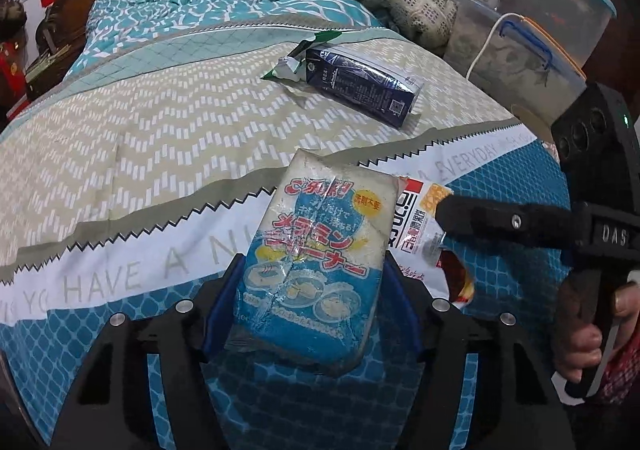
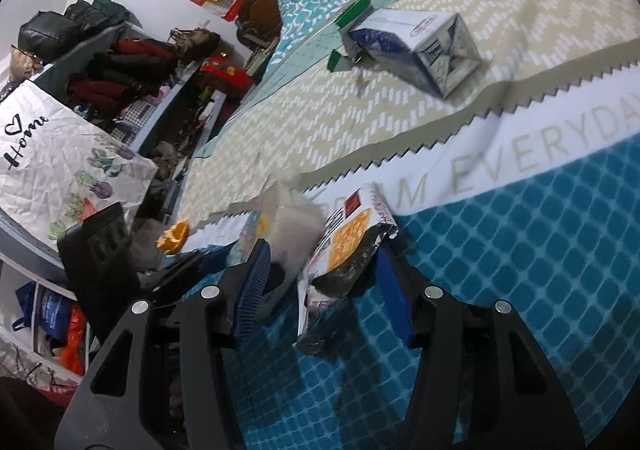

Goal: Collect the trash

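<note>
The left gripper (image 1: 310, 290) clamps the blue sponge pack (image 1: 316, 262) above the bedspread (image 1: 160, 137); the right gripper (image 2: 320, 290) pinches a crumpled snack wrapper (image 2: 344, 250) (both lifted), while the milk carton (image 1: 360, 85) lies farther back.

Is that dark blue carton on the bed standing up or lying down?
Lying down. The dark blue carton rests on a long side on the bedspread, its torn-open top towards the headboard, its square base facing the right wrist camera.

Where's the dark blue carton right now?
The dark blue carton lies on its side on the beige zigzag part of the bedspread, beside a torn green wrapper, beyond both grippers.
</note>
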Demonstrator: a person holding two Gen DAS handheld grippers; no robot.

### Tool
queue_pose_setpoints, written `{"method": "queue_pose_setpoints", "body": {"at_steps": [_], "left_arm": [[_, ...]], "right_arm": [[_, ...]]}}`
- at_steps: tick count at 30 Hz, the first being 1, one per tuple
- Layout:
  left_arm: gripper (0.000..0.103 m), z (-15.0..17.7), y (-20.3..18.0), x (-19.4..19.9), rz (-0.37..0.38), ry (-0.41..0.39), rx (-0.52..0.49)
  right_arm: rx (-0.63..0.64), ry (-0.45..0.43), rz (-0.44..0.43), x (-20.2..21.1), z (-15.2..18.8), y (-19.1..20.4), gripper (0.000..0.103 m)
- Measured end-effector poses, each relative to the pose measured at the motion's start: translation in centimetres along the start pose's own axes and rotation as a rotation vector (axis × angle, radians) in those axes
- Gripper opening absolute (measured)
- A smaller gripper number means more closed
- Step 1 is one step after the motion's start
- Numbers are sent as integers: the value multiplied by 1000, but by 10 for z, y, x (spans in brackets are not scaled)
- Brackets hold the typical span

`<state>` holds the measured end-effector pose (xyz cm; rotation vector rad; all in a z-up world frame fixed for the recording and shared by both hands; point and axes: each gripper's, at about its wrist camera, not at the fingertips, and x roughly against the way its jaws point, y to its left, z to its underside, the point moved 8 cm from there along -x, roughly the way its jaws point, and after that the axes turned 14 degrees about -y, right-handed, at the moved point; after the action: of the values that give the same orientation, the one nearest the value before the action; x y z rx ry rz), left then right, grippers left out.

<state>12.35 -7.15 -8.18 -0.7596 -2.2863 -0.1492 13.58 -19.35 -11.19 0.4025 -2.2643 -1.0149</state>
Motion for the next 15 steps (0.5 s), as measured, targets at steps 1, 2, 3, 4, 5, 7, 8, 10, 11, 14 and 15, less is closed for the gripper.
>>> {"method": "queue_pose_setpoints", "body": {"at_steps": [1, 2, 3, 4, 5, 7, 8, 10, 11, 14, 15], "left_arm": [[62, 0, 0, 0, 4, 1, 8], [61, -1, 1, 0, 10, 1, 13], [61, -1, 1, 0, 16, 2, 23], [61, -2, 1, 1, 29, 6, 39], [60, -2, 2, 1, 37, 8, 53], [60, -2, 4, 4, 61, 11, 85], [60, -3, 4, 6, 72, 11, 99], [60, -7, 4, 10, 88, 3, 117], [60, -10, 3, 12, 94, -4, 120], [60, -19, -7, 17, 109, -22, 110], [60, -21, -11, 18, 113, -26, 102]], "right_arm": [[1, 9, -3, -2, 2, 1, 45], [1, 35, -5, -7, 9, 2, 40], [0, 53, -8, -11, 14, 4, 28], [-6, 74, -16, -15, 20, 5, 19], [-7, 77, -15, -16, 23, 5, 18], [2, 71, -18, -13, 24, 6, 14], [11, 58, -16, -10, 23, 7, 14], [42, 20, -1, 2, 16, 7, 13], [56, -6, 10, 10, 11, 6, 13], [54, -54, 31, 29, -1, -3, 13], [50, -65, 36, 34, -4, -6, 13]]}}
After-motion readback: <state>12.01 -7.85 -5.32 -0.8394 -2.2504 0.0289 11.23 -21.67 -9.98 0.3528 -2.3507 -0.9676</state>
